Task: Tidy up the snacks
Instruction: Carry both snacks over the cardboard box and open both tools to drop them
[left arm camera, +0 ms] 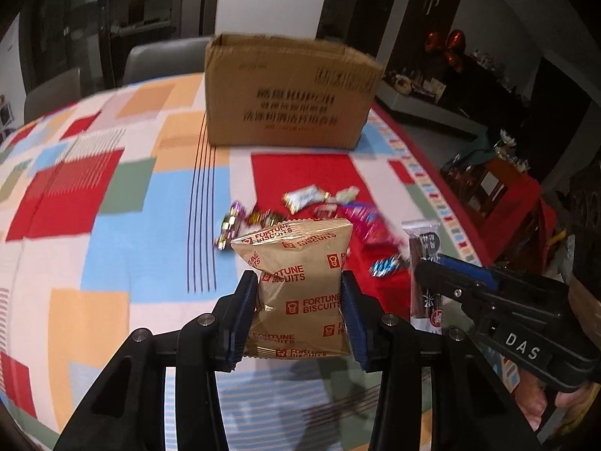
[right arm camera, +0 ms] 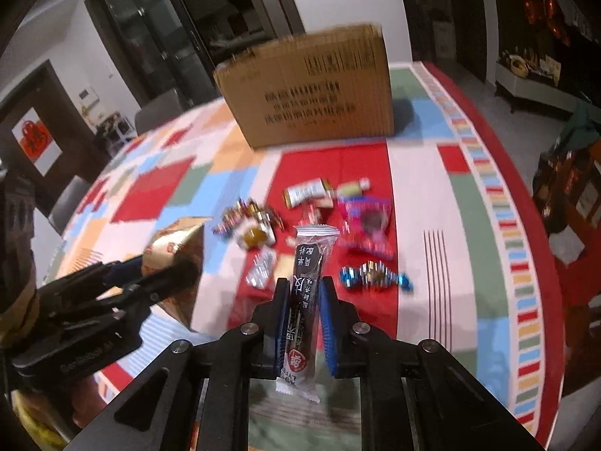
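Note:
My left gripper (left arm camera: 300,282) is shut on a gold Fortune Biscuits packet (left arm camera: 300,282) and holds it above the table. It also shows at the left of the right wrist view (right arm camera: 180,248). My right gripper (right arm camera: 305,293) is shut on a long dark snack stick in a clear wrapper (right arm camera: 306,282), held upright; the stick also shows in the left wrist view (left arm camera: 426,263). An open cardboard box (left arm camera: 289,92) stands at the far side of the table (right arm camera: 311,86). Loose wrapped candies (right arm camera: 259,221) and a pink packet (right arm camera: 366,221) lie on the cloth between the grippers and the box.
The table wears a patchwork cloth (left arm camera: 112,188) of red, blue, orange and white. Grey chairs (left arm camera: 161,56) stand behind it. A blue-wrapped candy (right arm camera: 372,276) lies to the right of my right gripper. The table's right edge (right arm camera: 526,225) drops toward a cluttered floor.

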`<state>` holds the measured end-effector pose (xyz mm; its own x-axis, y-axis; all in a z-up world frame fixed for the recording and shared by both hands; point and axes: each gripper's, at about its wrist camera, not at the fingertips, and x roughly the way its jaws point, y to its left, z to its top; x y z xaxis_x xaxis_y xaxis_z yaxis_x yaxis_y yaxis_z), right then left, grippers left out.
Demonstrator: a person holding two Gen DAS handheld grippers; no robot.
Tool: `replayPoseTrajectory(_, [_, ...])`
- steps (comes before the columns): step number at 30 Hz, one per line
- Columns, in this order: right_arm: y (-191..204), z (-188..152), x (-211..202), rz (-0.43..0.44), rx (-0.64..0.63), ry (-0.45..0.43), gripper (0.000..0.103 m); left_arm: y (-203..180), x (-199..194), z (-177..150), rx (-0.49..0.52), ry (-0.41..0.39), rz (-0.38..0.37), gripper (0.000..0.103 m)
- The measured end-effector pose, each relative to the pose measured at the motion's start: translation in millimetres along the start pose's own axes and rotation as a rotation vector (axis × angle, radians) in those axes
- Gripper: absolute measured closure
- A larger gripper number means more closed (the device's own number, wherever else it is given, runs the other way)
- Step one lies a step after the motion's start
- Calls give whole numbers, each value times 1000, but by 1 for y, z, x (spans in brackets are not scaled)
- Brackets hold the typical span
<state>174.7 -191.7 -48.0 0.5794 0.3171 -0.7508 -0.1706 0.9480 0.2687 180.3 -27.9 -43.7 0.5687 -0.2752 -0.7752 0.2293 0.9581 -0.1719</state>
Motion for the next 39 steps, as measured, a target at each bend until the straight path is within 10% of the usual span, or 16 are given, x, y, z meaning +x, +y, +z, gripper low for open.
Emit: replayPoseTrajectory(39, [11, 255, 21, -24, -69, -329, 86, 37, 40, 257, 43, -222, 32, 59])
